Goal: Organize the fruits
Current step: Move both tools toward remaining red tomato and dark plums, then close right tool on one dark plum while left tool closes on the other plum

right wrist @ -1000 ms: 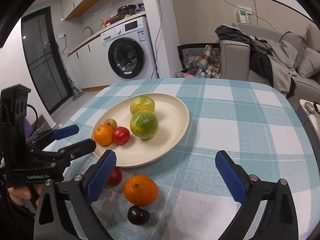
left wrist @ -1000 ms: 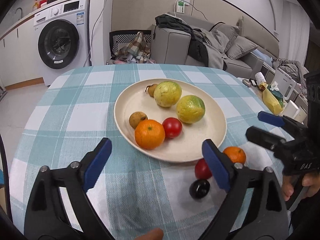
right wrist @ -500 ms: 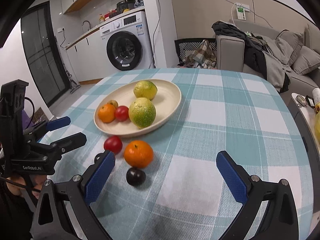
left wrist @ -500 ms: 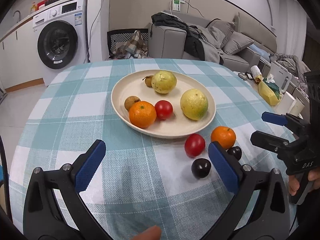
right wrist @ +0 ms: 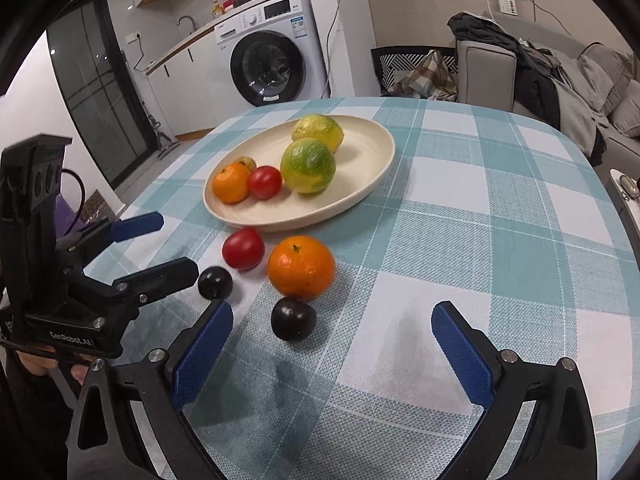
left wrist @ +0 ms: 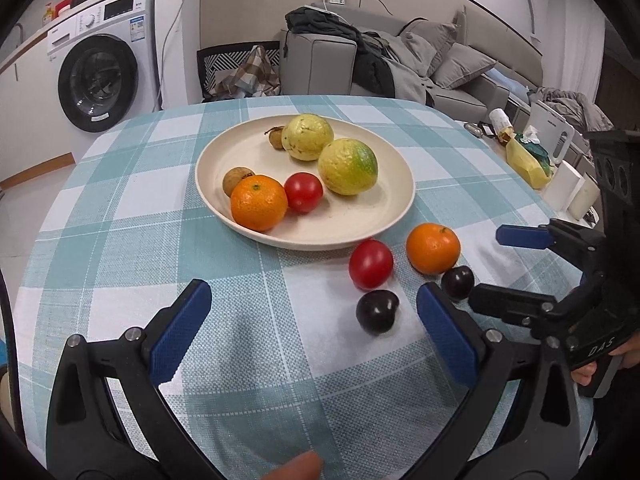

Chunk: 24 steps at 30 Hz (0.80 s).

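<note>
A cream plate (left wrist: 360,228) (right wrist: 360,184) on the checked tablecloth holds an orange (left wrist: 259,202), a tomato (left wrist: 303,192), two yellow-green citrus fruits (left wrist: 347,166) and two small brown fruits. On the cloth in front of the plate lie a tomato (left wrist: 370,264) (right wrist: 243,249), an orange (left wrist: 433,248) (right wrist: 301,267) and two dark plums (left wrist: 377,311) (right wrist: 293,319). My left gripper (left wrist: 316,332) hovers open over the cloth, left of the near plum. My right gripper (right wrist: 332,344) stands open just behind a plum, nothing between its fingers.
Beyond the round table stand a washing machine (left wrist: 100,80), a chair with clothes (left wrist: 244,72) and a grey sofa (left wrist: 400,64). A side table with a yellow bag (left wrist: 528,164) and white boxes is at the right. The table edge curves near both grippers.
Both grippers have pulled back from the plate, so the loose tomato, orange and plums on the cloth now lie in full view ahead of them. Both stay open.
</note>
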### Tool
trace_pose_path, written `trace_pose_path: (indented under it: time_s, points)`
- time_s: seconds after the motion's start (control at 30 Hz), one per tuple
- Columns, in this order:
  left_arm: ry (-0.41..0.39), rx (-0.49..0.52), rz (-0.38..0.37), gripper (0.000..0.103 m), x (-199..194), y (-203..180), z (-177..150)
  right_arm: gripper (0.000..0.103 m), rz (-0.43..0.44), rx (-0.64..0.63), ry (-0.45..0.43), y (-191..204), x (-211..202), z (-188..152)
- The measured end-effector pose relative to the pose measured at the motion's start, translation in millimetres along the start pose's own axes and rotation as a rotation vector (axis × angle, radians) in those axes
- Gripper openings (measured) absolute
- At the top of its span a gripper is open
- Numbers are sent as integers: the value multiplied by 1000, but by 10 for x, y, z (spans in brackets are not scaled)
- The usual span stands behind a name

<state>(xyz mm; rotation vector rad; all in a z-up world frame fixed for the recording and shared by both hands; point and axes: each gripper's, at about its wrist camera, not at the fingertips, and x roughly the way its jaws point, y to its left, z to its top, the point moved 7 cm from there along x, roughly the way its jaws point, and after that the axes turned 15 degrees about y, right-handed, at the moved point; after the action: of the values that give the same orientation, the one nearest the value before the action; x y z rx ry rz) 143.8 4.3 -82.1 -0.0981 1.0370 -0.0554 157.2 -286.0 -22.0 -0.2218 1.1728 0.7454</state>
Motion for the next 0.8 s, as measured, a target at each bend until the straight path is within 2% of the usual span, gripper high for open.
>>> trace_pose_path:
  time_s: [0.03,0.13,0.33,0.43,0.67,0.8]
  points:
    - [7,4,-6,102,12,-13,-6,99,-1,-5,5,13,13,-7]
    - [24,14,-14,102,41,-36,-21,83,0,-22,27,52,59,-29]
    - [52,19,-36,102,96,-56,-35,74,17,-52,42,120,94,-56]
    - [66,26,-46,102,123,-70,-43,61,29,-71,50,164,104,-71]
    - [90,47,-61,98,166,-124,-62,57,35,-96,54,235,107,-87]
    - [106,57,-75,88,196,-159,-73,51,45,-98,54,243,108,-83]
